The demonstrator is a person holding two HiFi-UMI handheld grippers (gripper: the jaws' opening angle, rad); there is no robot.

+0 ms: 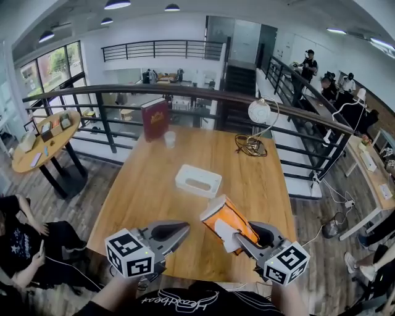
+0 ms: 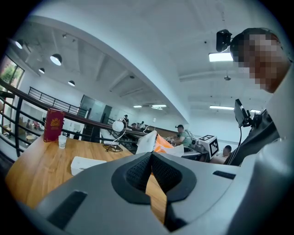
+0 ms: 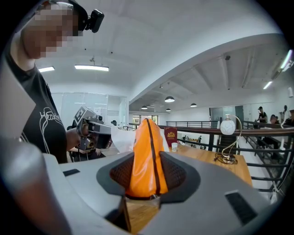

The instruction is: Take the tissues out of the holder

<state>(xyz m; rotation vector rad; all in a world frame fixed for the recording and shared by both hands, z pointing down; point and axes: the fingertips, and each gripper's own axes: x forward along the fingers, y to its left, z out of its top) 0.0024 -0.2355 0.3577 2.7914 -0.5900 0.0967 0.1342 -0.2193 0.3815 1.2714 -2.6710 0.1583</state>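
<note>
- Orange tissue pack (image 1: 225, 221) is pinched in the right claw (image 1: 239, 238), over the counter's (image 1: 148, 185) near edge, a white tissue (image 1: 229, 242) poking out
- Left claw (image 1: 183, 231) is closed on nothing, beside it at the same edge
- White holder (image 1: 199, 180) lies mid-counter
- Cup (image 1: 170, 139) and red box (image 1: 155, 119) stand at the far edge

Bright even light, ceiling lamps (image 1: 117, 4) and windows (image 1: 52, 65); soft shadows; fisheye bending at edges (gripper views dark-cornered).
</note>
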